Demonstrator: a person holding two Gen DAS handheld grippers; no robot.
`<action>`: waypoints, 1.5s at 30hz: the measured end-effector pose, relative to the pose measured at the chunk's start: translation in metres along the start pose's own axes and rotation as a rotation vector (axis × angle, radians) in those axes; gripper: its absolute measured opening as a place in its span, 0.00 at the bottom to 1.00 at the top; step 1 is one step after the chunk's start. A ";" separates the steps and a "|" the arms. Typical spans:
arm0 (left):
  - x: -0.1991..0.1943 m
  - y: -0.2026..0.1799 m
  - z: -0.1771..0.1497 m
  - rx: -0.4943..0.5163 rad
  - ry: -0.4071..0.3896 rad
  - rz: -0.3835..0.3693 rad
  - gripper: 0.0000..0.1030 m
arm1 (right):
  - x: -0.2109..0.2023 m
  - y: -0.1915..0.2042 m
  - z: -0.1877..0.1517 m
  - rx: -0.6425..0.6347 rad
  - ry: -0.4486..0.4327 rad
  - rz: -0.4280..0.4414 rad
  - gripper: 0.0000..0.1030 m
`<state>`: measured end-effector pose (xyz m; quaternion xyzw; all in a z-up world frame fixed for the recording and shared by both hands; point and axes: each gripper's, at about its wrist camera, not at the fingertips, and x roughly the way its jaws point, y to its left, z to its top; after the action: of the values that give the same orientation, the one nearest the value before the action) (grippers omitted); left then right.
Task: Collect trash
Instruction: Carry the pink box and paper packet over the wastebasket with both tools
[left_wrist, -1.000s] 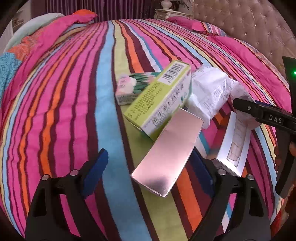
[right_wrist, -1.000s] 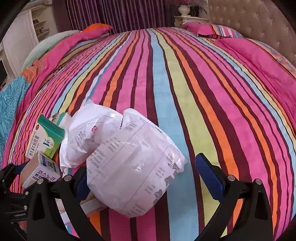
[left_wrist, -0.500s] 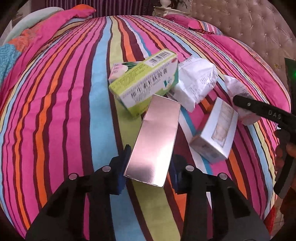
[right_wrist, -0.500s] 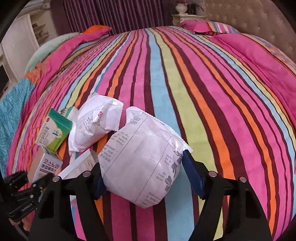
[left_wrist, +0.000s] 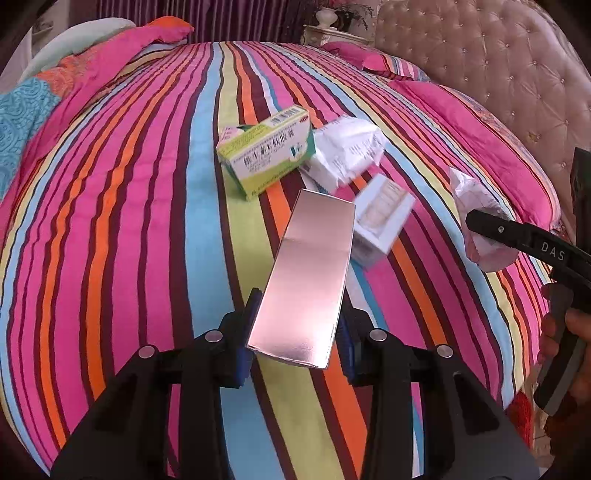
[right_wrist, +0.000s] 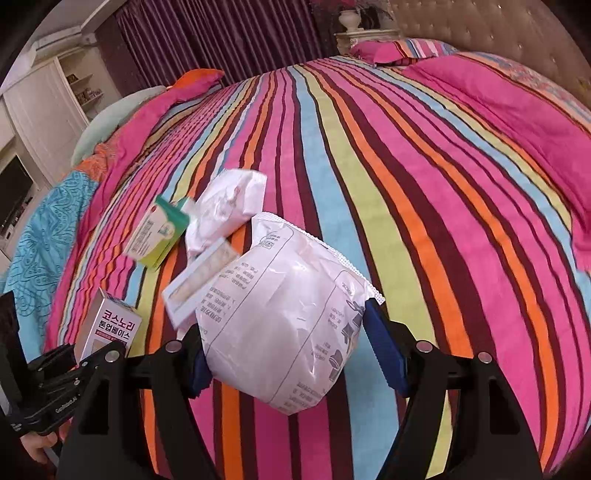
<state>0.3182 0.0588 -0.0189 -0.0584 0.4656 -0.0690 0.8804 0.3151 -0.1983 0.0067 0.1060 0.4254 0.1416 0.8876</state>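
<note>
Left claw (left_wrist: 295, 332), at the lower centre of its frame, is clenched on the near end of a long flat box with a pink metallic face (left_wrist: 310, 273); the box is held by its two long edges and juts forward above the striped bedspread (left_wrist: 129, 221), apparently lifted clear so it can be carried off as trash. Right claw (right_wrist: 284, 332), lower centre of its own frame, is clenched on a white printed plastic packet (right_wrist: 284, 317), the blue pads (right_wrist: 384, 347) pressing its crumpled sides; the packet bulges between them and looks soft, so the grip probably relies on squeezing the film. Beyond the held items, in mid-frame, the remaining trash lies loose on the bedspread in one cluster: a small white carton with a pale window (left_wrist: 384, 221), blurred, whether it rests or is moving cannot be told; a green and white medicine carton (left_wrist: 269, 151) lying on its side; and a crumpled white wrapper (left_wrist: 351, 147) touching that carton. No bin, bag or other trash receptacle shows in either view, so where the held items are bound cannot be told. The cartons appear closed; their contents cannot be seen. At the upper right of the left view stands a tufted beige headboard (left_wrist: 498, 74).
</note>
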 end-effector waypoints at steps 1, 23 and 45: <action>-0.004 0.000 -0.005 0.000 -0.002 0.003 0.36 | -0.003 -0.001 -0.004 0.008 0.001 0.008 0.66; -0.069 -0.011 -0.104 -0.013 0.007 -0.003 0.36 | -0.069 0.010 -0.084 0.020 0.015 0.105 0.66; -0.097 -0.047 -0.236 0.060 0.177 -0.055 0.36 | -0.109 0.033 -0.203 0.033 0.197 0.240 0.66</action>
<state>0.0652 0.0206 -0.0642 -0.0384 0.5377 -0.1118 0.8348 0.0854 -0.1911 -0.0293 0.1565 0.4971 0.2495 0.8162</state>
